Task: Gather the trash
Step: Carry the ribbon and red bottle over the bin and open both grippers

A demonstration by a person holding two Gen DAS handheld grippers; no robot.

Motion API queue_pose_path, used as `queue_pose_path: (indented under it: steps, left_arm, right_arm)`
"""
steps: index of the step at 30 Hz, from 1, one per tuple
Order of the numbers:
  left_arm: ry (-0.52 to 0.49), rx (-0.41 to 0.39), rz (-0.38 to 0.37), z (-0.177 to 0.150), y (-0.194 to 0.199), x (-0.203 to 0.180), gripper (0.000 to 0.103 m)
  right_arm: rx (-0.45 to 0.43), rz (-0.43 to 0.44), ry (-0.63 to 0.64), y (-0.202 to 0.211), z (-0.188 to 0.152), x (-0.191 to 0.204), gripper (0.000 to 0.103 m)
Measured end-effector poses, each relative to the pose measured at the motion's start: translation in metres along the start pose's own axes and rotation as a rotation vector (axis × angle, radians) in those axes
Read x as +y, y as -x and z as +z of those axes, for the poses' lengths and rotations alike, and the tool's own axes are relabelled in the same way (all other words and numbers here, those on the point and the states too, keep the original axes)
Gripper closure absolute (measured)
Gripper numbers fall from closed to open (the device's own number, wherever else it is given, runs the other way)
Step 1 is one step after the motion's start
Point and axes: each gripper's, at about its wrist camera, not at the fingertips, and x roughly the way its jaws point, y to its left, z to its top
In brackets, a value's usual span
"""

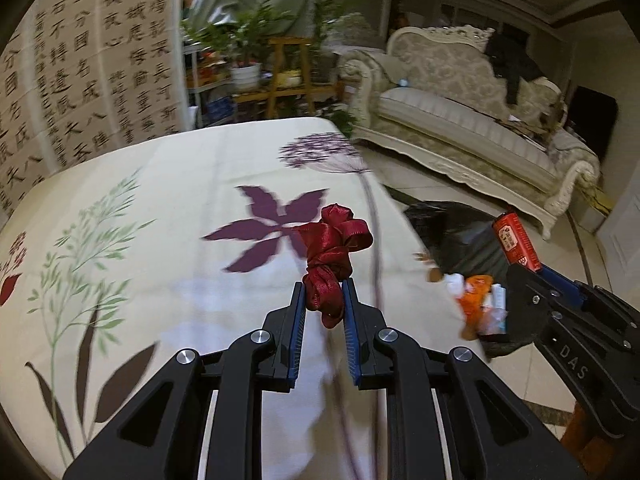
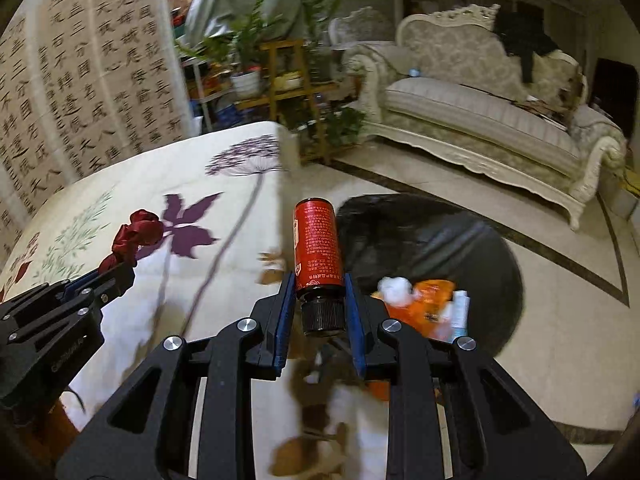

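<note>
My left gripper [image 1: 324, 286] is shut on a crumpled dark red ribbon [image 1: 334, 248] and holds it above the floral tablecloth [image 1: 168, 208]. The ribbon also shows in the right wrist view [image 2: 134, 236]. My right gripper [image 2: 319, 280] is shut on a red bottle [image 2: 317, 246] with a black cap, held bottom forward past the table's right edge. The bottle shows in the left wrist view [image 1: 514, 242]. A black trash bag [image 2: 432, 240] lies open on the floor to the right, with orange and white trash [image 2: 428, 306] inside.
A cream sofa [image 2: 492, 120] stands at the far right with dark clothing on its back. A wooden plant stand [image 2: 288, 80] with potted plants is behind the table. A calligraphy screen [image 1: 80, 80] lines the left. The floor [image 2: 560, 340] is tiled.
</note>
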Motion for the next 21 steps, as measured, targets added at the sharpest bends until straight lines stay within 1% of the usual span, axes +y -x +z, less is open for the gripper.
queue_pose_path:
  steps: [6,11,15,18,21]
  left_arm:
    - [-0.062,-0.003,-0.052,0.004,-0.009,-0.036,0.084]
    - [-0.106,0.009,-0.075,0.006,-0.022,-0.061,0.084]
    - [-0.128,0.016,-0.086,0.010,-0.032,-0.075,0.084]
    - [-0.132,0.018,-0.114,0.015,-0.041,-0.085,0.084]
    - [-0.151,0.020,-0.111,0.021,-0.049,-0.093,0.084]
  right_arm:
    - [-0.001,-0.053,-0.062,0.000,-0.003,-0.034,0.079]
    - [-0.004,-0.085,-0.094,-0.003,-0.002,-0.053,0.079]
    - [0.000,-0.104,-0.114,-0.011,0.000,-0.067,0.079]
    - [0.007,-0.113,-0.124,-0.017,0.001,-0.075,0.079]
    - [0.010,-0.126,-0.137,-0.024,0.002,-0.082,0.079]
